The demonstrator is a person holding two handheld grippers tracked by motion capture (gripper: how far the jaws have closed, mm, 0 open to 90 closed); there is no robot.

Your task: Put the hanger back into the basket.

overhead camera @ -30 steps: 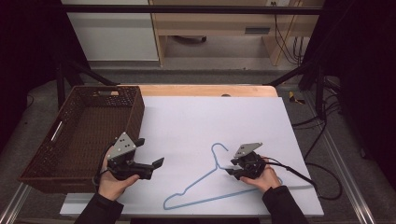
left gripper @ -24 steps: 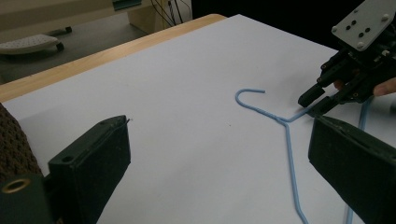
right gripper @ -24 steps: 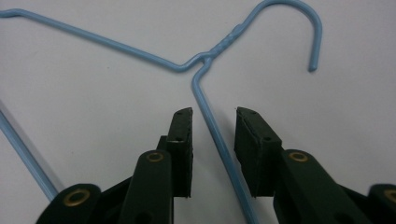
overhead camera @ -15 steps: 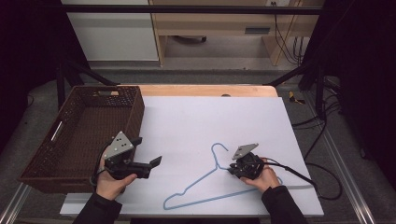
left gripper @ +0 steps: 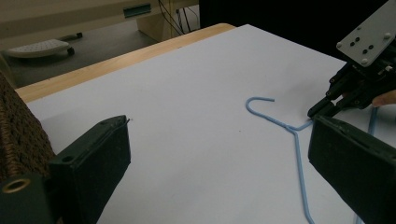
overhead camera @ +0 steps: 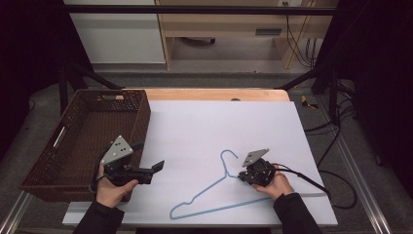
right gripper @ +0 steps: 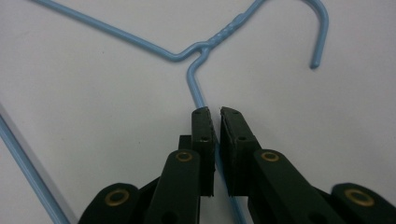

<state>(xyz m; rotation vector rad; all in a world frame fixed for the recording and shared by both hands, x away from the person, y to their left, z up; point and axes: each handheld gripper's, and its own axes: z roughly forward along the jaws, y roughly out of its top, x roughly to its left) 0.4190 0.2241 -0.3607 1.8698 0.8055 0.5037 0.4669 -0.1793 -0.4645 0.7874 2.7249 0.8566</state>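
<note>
Left gripper [overhead camera: 158, 166] is drifting a bit lower and nearer the basket [overhead camera: 86, 127] than a second ago, jaws wide apart. Right gripper [right gripper: 215, 114] is staying clamped on the blue hanger [overhead camera: 209, 187] lying on the white table [overhead camera: 204, 126] — looks like a pickup starting. Next it's probably needing a lift. Counting: one hanger, one basket, two grippers.

Left gripper [overhead camera: 157, 166] agape; right gripper [right gripper: 216, 111] clamped.
</note>
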